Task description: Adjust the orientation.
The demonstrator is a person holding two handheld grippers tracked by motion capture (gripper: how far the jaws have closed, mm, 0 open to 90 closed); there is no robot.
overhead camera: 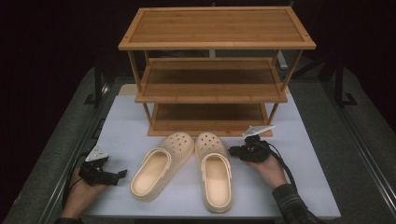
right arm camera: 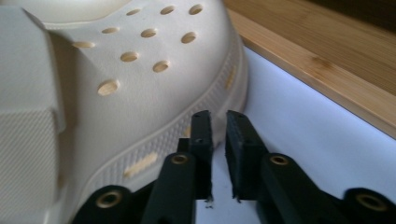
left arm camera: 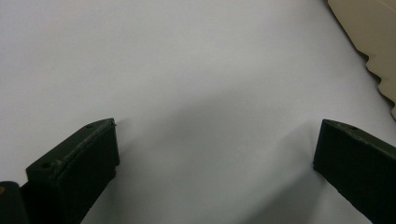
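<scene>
The three-tier bamboo shoe rack (overhead camera: 212,70) is standing at the desk's (overhead camera: 303,186) far edge, with two cream clogs lying heel-toward-person before it. The right clog (overhead camera: 215,170) is lying just left of the right tongs (overhead camera: 232,151), which are gaping slightly, pinching nothing; the left tongs (overhead camera: 122,174) are spread, empty.

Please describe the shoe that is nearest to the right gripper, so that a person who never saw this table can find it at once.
Start at the wooden shelf rack on the white table; two cream clogs lie in front of its lowest shelf. The right clog lies beside the right gripper. Unlike the left clog, which slants, it lies nearly straight, toe toward the rack.
</scene>
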